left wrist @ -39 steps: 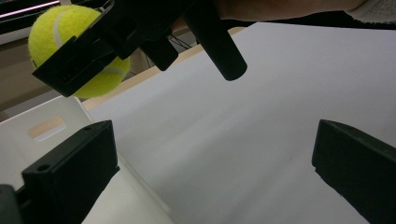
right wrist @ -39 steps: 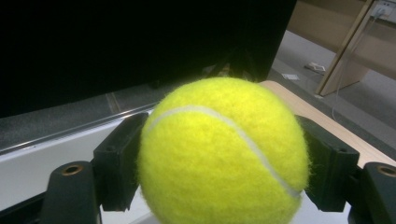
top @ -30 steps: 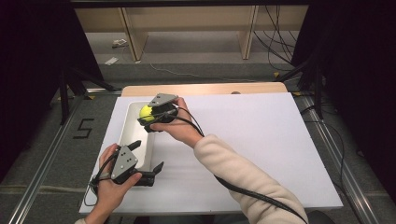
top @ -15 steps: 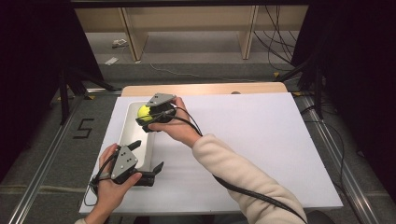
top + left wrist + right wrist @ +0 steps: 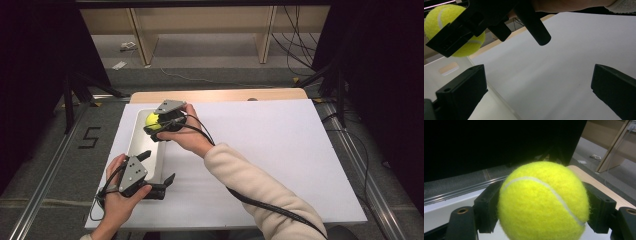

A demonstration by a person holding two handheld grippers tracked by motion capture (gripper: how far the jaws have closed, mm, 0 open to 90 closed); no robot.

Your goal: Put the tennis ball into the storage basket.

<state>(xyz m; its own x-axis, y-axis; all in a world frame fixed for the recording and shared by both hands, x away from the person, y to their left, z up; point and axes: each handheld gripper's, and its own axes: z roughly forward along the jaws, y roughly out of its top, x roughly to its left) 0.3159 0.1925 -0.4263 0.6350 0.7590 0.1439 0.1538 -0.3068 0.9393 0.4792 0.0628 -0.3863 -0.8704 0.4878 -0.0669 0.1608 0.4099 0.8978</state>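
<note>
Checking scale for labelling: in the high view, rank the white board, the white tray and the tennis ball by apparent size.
1. White board, largest by far.
2. White tray, a narrow strip on the board.
3. Tennis ball, smallest, partly hidden in the right gripper.

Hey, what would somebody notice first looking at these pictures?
The bright yellow tennis ball, clamped between the jaws of the right gripper, held above the far end of a shallow white tray on the table's left side. Next, the left gripper, jaws wide open, at the tray's near end.
</note>
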